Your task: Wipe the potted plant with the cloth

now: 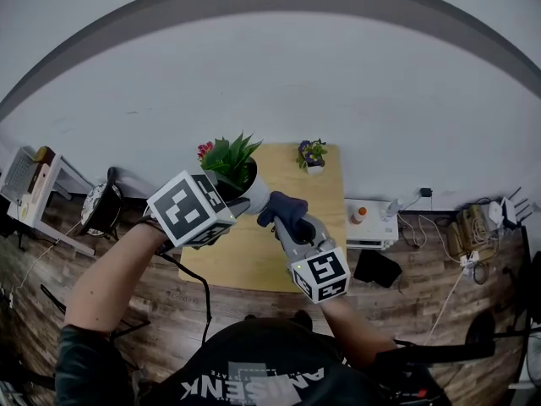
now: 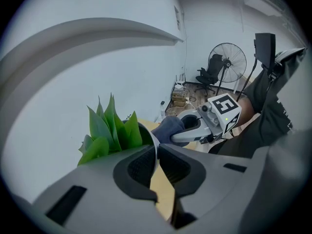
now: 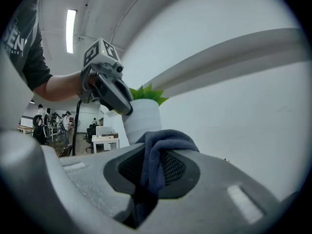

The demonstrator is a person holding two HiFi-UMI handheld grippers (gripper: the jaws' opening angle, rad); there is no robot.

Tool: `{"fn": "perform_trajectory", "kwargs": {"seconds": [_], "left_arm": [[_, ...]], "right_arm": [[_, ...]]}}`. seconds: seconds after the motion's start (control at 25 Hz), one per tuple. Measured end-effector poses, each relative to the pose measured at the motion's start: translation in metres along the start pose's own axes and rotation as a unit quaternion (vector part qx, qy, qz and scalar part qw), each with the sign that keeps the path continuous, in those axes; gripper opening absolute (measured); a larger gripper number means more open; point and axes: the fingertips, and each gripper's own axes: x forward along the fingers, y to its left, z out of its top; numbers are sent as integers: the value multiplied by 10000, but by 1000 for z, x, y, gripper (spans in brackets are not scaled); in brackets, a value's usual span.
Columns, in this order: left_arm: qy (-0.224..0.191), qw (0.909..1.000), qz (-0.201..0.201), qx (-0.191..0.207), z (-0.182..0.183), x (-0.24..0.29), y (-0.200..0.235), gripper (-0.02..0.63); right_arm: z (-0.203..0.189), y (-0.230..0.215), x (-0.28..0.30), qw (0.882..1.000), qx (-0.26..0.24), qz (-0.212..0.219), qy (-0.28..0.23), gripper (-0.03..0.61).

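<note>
Left tongs grip potted plant by rim; right tongs grip dark cloth; shirt lettering unclear.

Green potted plant, dark cloth bunched beside

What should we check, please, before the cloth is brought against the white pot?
1. Cloth secure in the right tool: ok, it is pinched between the jaws and bunches out in front.
2. White pot steadied by the left tool: ok, the jaws are closed on its rim.
3. Cloth in contact with the pot wall: cannot tell; it sits close beside it.
4. Pot base resting on the table: cannot tell; the base is hidden.
5. Small flower pot out of the way: ok, it stands apart at the table's far edge.
</note>
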Motion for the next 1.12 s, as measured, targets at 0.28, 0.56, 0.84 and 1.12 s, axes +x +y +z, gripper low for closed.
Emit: {"fn": "perform_trajectory", "kwargs": {"seconds": [0.28,0.56,0.84,1.12], "left_arm": [[61,9999,-69,-117,-4,13,-5,25],[133,9983,-63,568,0,8,-19,18],[60,9930,-110,1177,-1,-5,-36,18],[49,9826,-380,1816,-11,-15,-68,18]], "right_arm": [[29,43,-1,9963,-448,672,-299,52],[38,38,-4,9936,-612,862,-403,52],[51,21,-9,9934,-186,928,-653,52],[52,3,-5,9868,572,1347,-694,52]]}}
